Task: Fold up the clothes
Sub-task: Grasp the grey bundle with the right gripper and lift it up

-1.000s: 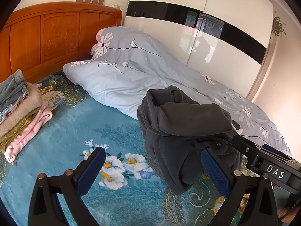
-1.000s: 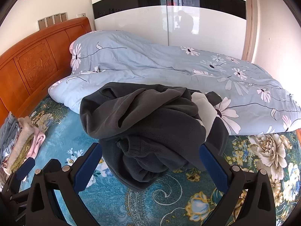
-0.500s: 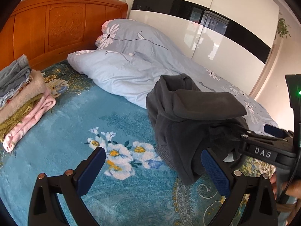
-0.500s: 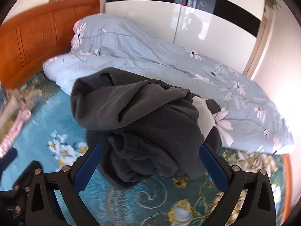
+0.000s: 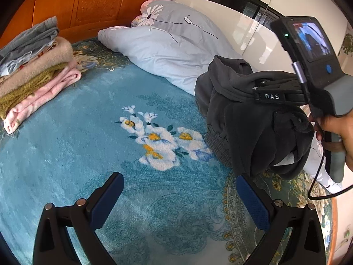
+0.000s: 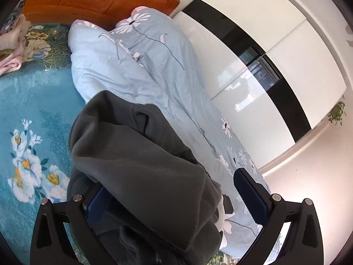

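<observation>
Where once loose, sweater [image 5: 247, 119] across right tongs [image 6: 176, 198].

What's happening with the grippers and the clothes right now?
Left gripper open, empty. Right gripper open, around crumpled dark grey fleece hoodie. Folded clothes stack far left. Nothing blocking.
</observation>
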Motion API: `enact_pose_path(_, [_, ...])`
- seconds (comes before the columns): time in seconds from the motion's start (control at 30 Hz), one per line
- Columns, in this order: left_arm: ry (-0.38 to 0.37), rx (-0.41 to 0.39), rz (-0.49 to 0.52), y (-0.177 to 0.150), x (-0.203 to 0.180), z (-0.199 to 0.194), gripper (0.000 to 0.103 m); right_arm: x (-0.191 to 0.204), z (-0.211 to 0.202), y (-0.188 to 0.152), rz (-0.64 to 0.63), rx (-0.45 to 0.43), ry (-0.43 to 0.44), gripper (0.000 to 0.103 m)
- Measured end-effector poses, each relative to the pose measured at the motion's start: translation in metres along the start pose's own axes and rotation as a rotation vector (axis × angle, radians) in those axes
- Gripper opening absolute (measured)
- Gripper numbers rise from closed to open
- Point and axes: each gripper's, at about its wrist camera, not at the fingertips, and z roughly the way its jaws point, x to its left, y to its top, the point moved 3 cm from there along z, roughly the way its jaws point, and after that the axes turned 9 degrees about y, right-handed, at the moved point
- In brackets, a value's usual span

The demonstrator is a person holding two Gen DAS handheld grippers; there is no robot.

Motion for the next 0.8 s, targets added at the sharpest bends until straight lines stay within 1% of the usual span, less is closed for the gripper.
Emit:
enact_pose_path(0.03, [-0.011,0.013,-0.021,-0.002,0.004,0.002,0.103,0.008,0.007,0.004,-0.040,0.013,-0.001,0.103])
enact_pose_path(0.1, [-0.037,0.036,-0.073,-0.003,0.013,0.004,0.103,0.026,0.023,0.005,-0.122,0.056,-0.013,0.093])
enact_pose_path(0.13, [-0.050,0.037,-0.099,-0.003,0.018,0.004,0.103,0.032,0.030,0.006,-0.147,0.082,-0.010,0.076])
enact_pose_path(0.17, [-0.057,0.035,-0.126,-0.003,0.023,0.004,0.103,0.034,0.037,0.006,-0.152,0.112,0.003,0.050])
enact_pose_path(0.23, [-0.072,0.039,-0.182,-0.003,0.034,0.005,0.103,0.037,0.048,0.007,-0.151,0.162,0.023,0.025])
enact_pose_path(0.27, [-0.077,0.045,-0.207,-0.003,0.038,0.007,0.103,0.033,0.050,0.010,-0.131,0.172,0.018,0.019])
enact_pose_path(0.33, [-0.084,0.050,-0.242,-0.004,0.045,0.009,0.103,0.024,0.051,0.017,-0.095,0.182,-0.002,0.009])
enact_pose_path(0.43, [-0.091,0.035,-0.245,-0.003,0.047,0.007,0.103,-0.010,0.036,0.040,-0.053,0.119,-0.121,0.007])
enact_pose_path(0.6, [-0.099,0.016,-0.217,-0.002,0.043,0.002,0.103,-0.105,-0.006,0.075,0.121,0.033,-0.257,0.006])
enact_pose_path(0.8, [-0.108,-0.010,-0.220,-0.003,0.045,-0.013,0.103,-0.178,-0.082,0.086,0.177,-0.109,-0.445,0.006])
